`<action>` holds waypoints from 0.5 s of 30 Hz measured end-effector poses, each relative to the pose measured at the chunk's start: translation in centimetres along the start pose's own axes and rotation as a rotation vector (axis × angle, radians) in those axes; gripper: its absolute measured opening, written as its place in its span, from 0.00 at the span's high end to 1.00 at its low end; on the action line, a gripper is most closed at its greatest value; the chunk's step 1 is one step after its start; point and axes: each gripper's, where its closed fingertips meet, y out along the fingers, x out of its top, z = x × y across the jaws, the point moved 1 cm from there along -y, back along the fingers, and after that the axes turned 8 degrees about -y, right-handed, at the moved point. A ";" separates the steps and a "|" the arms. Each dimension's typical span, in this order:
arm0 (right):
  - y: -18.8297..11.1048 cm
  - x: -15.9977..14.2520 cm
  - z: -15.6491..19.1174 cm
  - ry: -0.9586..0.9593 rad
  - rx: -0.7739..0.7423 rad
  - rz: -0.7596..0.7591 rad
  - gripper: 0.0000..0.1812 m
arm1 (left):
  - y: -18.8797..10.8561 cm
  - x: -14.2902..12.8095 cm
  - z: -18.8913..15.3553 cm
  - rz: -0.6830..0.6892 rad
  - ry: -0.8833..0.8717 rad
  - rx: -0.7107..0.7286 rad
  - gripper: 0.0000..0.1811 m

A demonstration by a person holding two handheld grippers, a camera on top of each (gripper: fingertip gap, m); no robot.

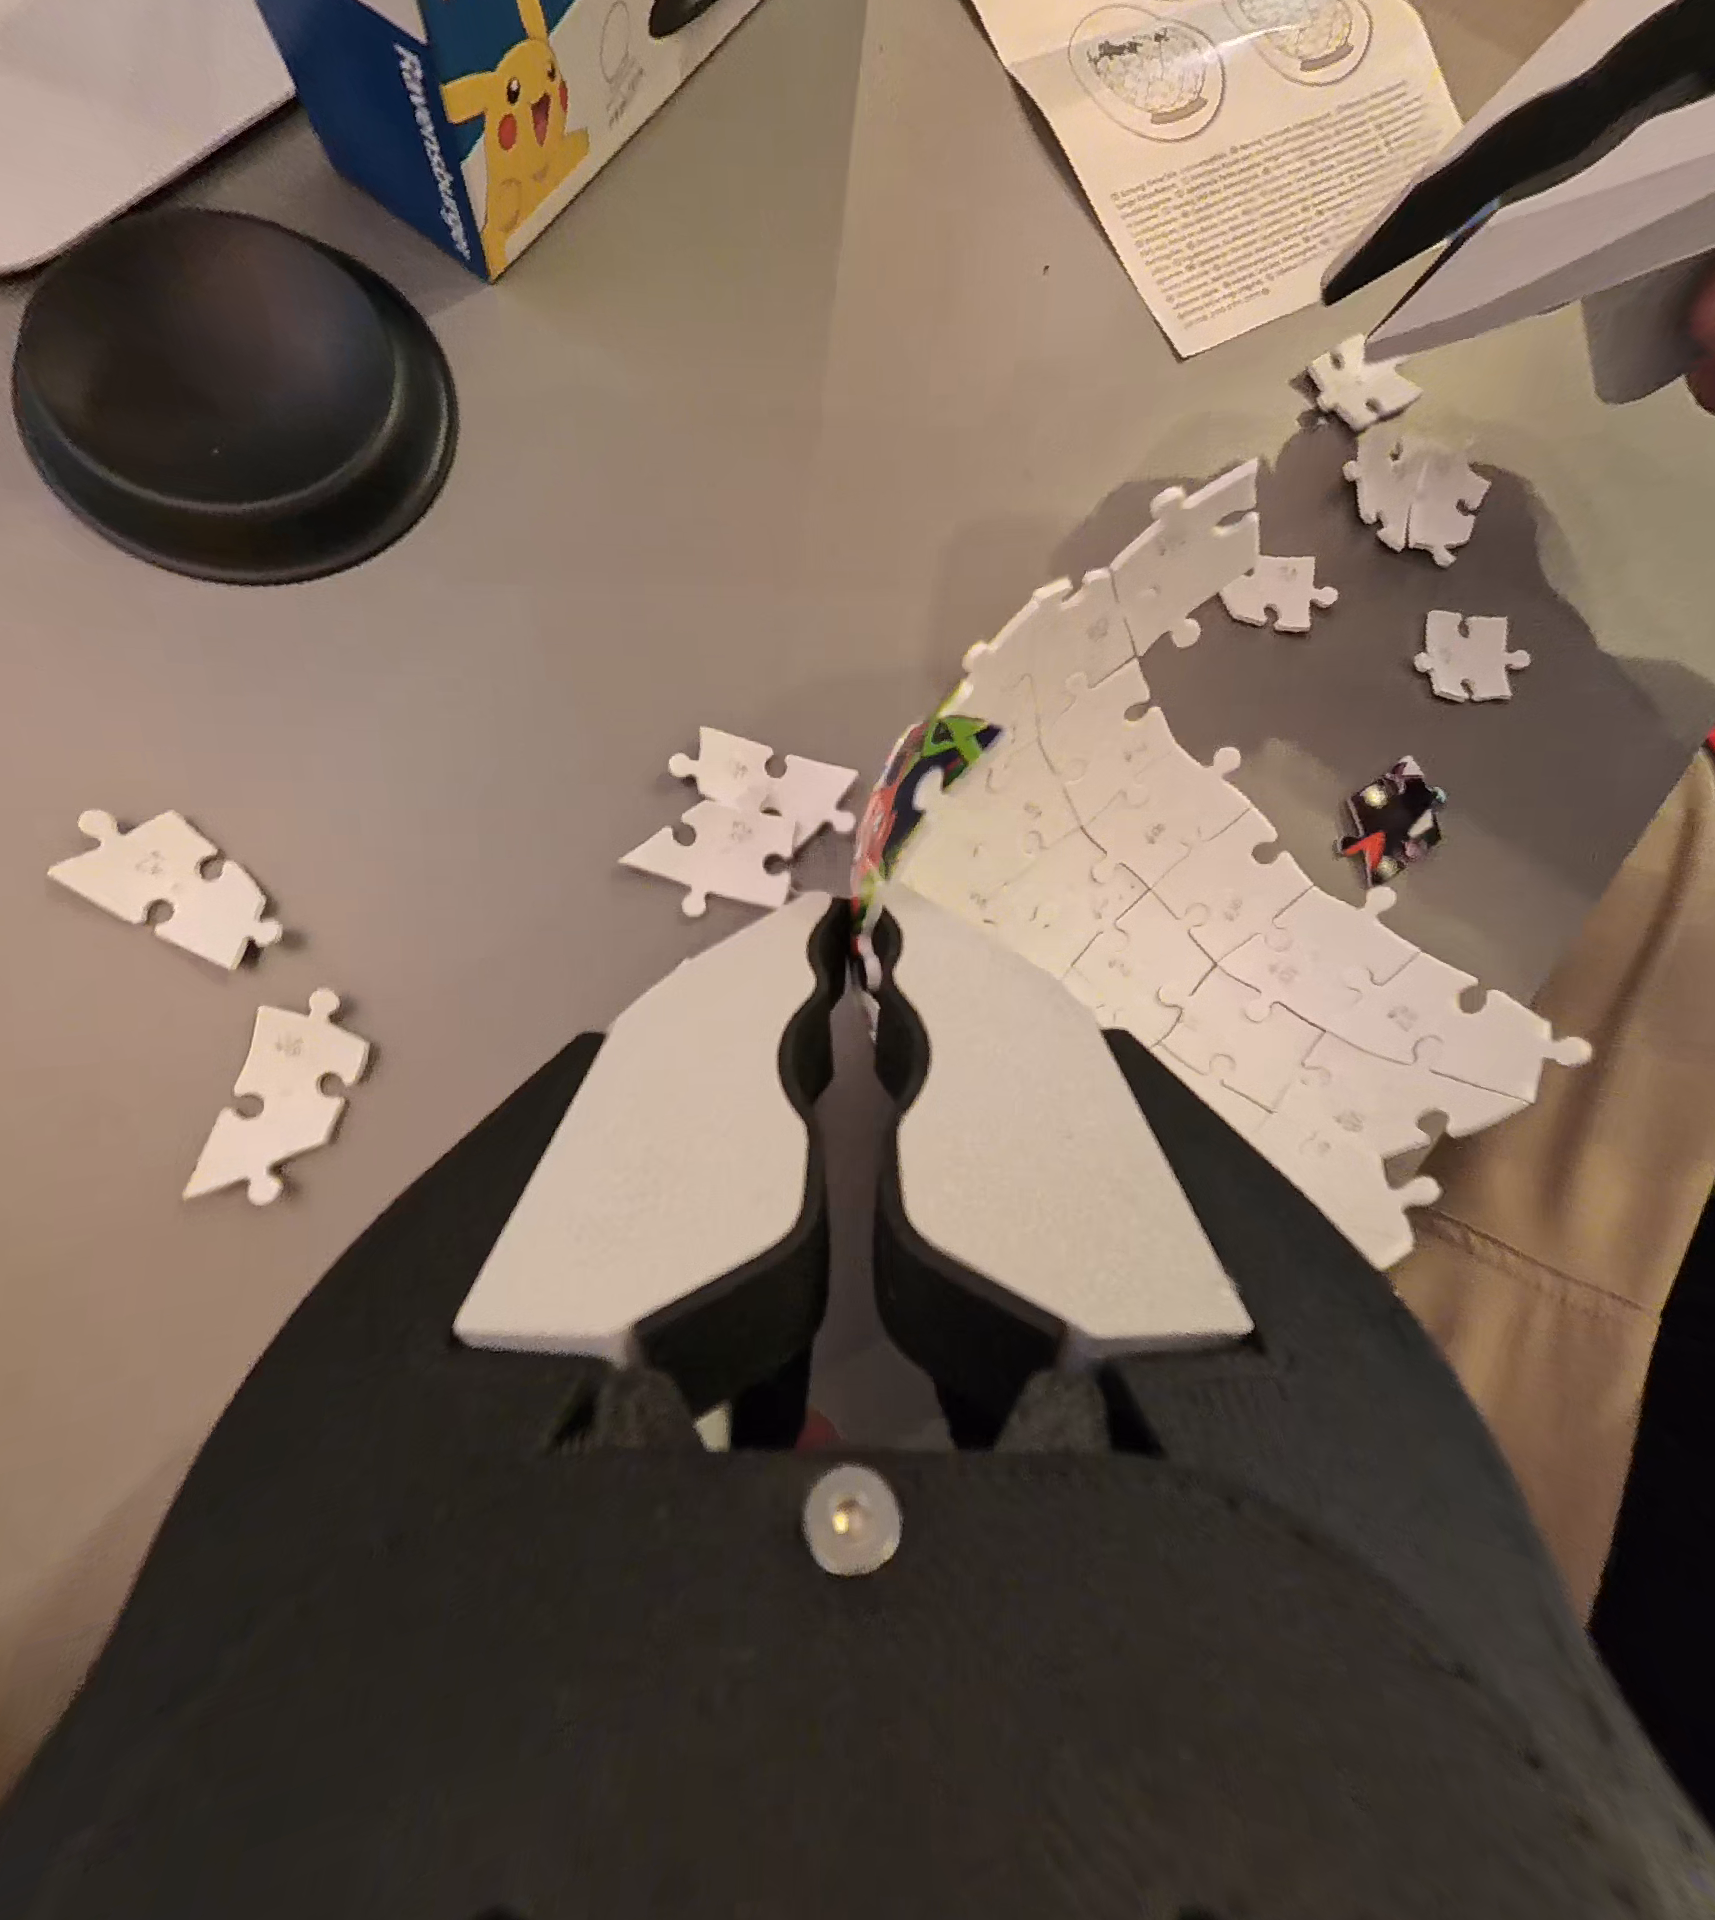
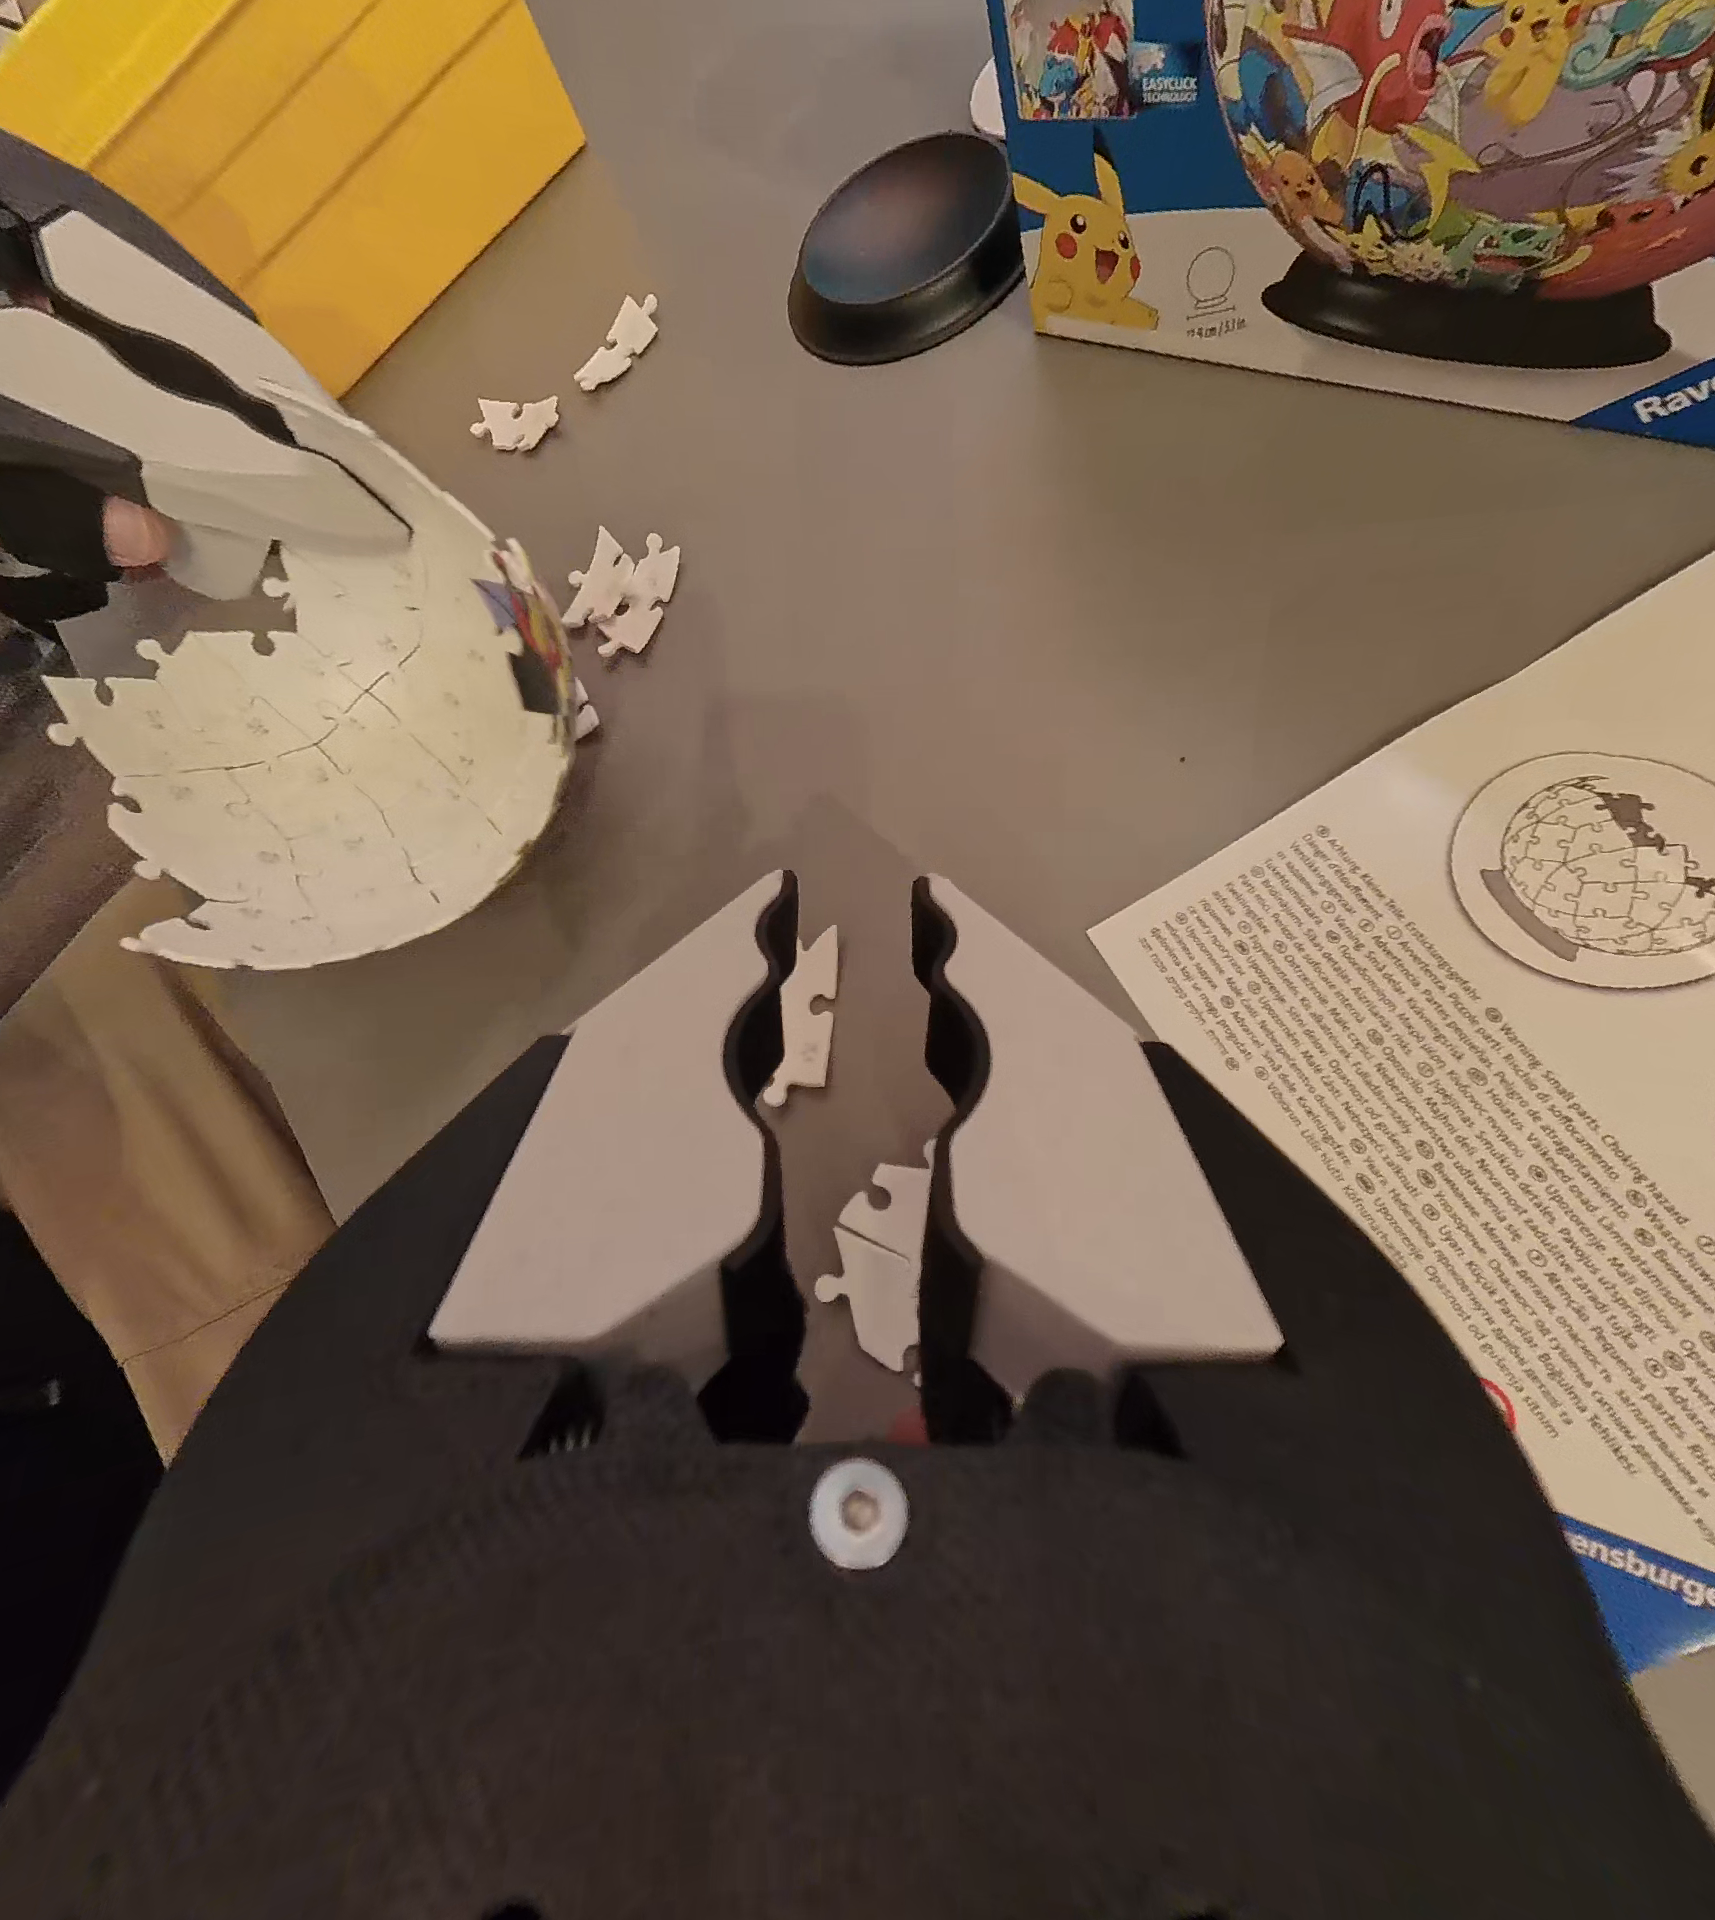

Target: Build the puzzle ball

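On the table (image 1: 728, 468), all positions are referenced to the shell (image 1: 1196, 914), the half-built puzzle ball lying with its white inner face exposed.

1. Left of the shell: two joined pairs (image 1: 169, 888) lie well apart from it; a small cluster (image 1: 744, 821) lies just beside its printed edge. The stand (image 1: 229, 395) sits beyond these, well apart.
2. At the shell: the left claw (image 1: 863, 940) is closed on its rim, holding it tilted up. The shell remains incomplete.
3. Right of the shell: several loose pieces (image 1: 1471, 655) lie near it. The right claw (image 2: 853, 883) hovers over this group, its jaws parted and empty. One piece (image 2: 811, 1013) lies on the table beneath the gap.

Step in hand, by judgement: selecting the next piece while the shell is held steady.

Next move: lower the right claw, close it on one piece only, then align its tabs with an open rim edge. Thin, flat pieces may slip.
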 end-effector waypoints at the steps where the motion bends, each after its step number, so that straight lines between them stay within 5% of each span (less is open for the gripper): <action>1: -0.1 -0.1 -0.1 -0.004 0.001 0.006 0.89 | -0.4 -0.1 0.1 -0.010 -0.010 0.002 0.99; 8: 0.2 0.6 -0.2 -0.076 -0.006 0.020 0.89 | -3.5 -0.8 2.4 -0.073 -0.078 0.053 0.99; 15: 3.3 2.4 3.2 -0.202 0.082 0.048 0.88 | -9.4 0.0 6.8 -0.215 -0.187 0.130 0.99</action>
